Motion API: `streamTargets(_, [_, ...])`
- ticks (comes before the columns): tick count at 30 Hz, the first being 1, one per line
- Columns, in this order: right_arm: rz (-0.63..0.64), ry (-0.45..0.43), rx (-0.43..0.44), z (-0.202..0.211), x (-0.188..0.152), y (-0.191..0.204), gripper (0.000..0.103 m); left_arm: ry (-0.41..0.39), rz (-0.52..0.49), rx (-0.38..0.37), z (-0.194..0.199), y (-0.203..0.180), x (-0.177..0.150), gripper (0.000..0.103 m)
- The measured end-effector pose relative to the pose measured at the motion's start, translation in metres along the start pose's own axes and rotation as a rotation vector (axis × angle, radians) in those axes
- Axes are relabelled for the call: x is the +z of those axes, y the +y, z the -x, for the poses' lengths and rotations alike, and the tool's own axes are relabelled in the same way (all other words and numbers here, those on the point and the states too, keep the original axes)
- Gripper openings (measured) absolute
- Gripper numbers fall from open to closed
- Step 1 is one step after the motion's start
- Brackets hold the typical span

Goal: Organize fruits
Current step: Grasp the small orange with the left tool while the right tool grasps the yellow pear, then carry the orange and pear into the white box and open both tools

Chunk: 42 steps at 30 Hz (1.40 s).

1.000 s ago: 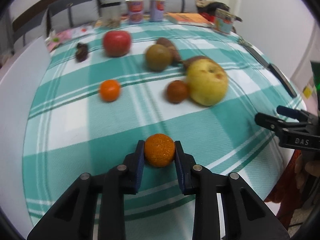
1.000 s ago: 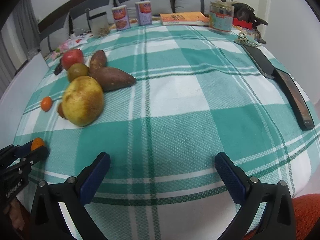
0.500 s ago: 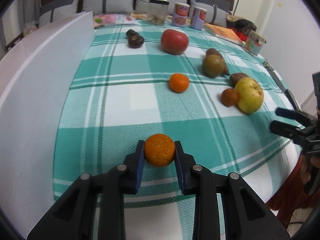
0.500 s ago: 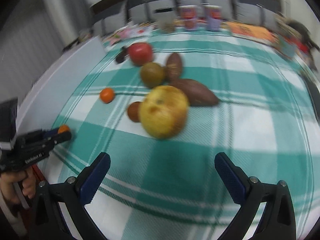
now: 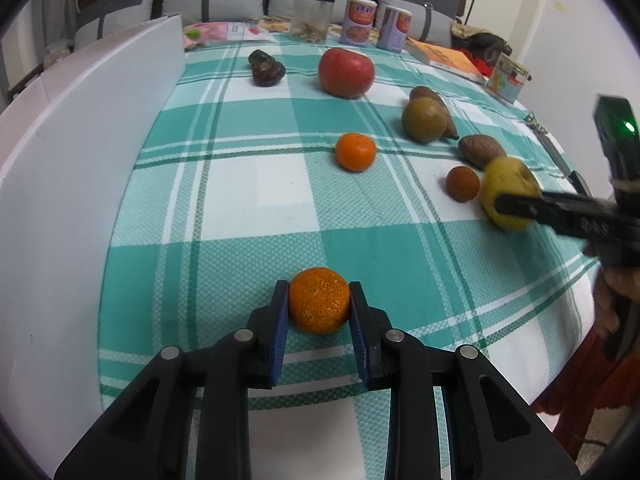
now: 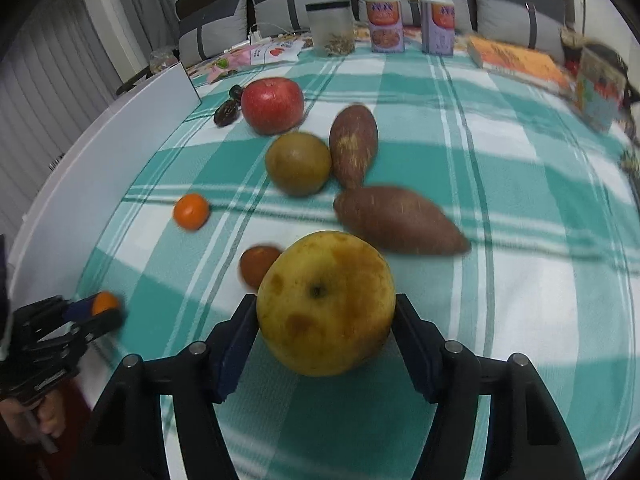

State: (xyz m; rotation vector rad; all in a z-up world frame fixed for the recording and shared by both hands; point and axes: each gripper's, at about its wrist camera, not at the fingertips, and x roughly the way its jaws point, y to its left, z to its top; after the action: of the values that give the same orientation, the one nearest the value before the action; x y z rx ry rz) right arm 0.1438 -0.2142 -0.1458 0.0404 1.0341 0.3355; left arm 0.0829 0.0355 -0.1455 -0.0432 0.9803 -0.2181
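In the left wrist view, the left gripper (image 5: 319, 312) is clamped on a small orange (image 5: 319, 300) over the bench (image 5: 248, 200); it can slip if the squeeze loosens.

In the right wrist view, the right gripper (image 6: 326, 332) has just been closing around the yellow apple (image 6: 326, 302). Its fingers (image 6: 236, 348) sit at the sides, and the round fruit may roll into the brown fruit (image 6: 258, 266) beside it.

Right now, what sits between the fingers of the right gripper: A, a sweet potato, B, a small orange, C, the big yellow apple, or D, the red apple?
C: in the right wrist view the right gripper, whose jaws have just been closing, has its pads against both sides of the big yellow apple, while the red apple and the sweet potato lie farther back on the cloth.
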Motion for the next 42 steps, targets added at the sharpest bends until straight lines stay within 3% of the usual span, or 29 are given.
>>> streamTargets(7, [0.000,-0.001,0.014,0.027,-0.048,0.009,0.068,-0.003,-0.013,-0.006,-0.003,-0.002,-0.003,0.030])
streamTargets(9, [-0.022,-0.001,0.021,0.029,-0.051,0.004,0.082,0.005,-0.005,-0.026,-0.001,0.001,-0.003,0.039])
streamTargets(11, [-0.039,-0.001,0.031,0.031,-0.052,-0.001,0.089,0.013,0.005,-0.036,0.003,0.006,-0.005,0.073])
streamTargets(14, [-0.028,-0.010,0.019,0.037,-0.056,-0.004,0.089,0.003,-0.008,-0.050,0.013,0.012,-0.009,0.076])
streamTargets(18, [0.005,-0.016,0.015,0.038,-0.054,0.002,0.089,0.003,-0.043,-0.050,0.011,0.007,-0.009,0.071])
streamTargets(23, [0.074,-0.006,-0.020,0.029,-0.044,0.020,0.087,0.023,-0.148,0.015,-0.004,-0.019,-0.006,0.031])
streamTargets(24, [0.076,0.001,-0.028,0.026,-0.042,0.021,0.081,0.015,-0.156,0.025,-0.005,-0.021,-0.006,0.030])
streamTargets(25, [0.070,0.013,-0.031,0.024,-0.040,0.021,0.066,0.012,-0.155,0.031,-0.004,-0.021,-0.006,0.029])
streamTargets(29, [0.029,0.042,-0.021,0.024,-0.037,0.015,0.066,0.010,-0.107,0.014,0.005,-0.015,-0.003,0.027])
streamTargets(35, [-0.057,0.025,0.144,0.051,-0.017,0.030,0.066,-0.048,0.026,-0.119,0.069,0.002,0.023,0.026])
streamTargets(39, [-0.020,-0.025,0.277,0.080,0.028,0.076,0.066,-0.117,0.087,-0.143,0.127,0.034,0.047,0.026])
streamTargets(42, [0.051,-0.044,0.356,0.094,0.062,0.126,0.066,-0.161,0.139,-0.081,0.161,0.076,0.057,0.027])
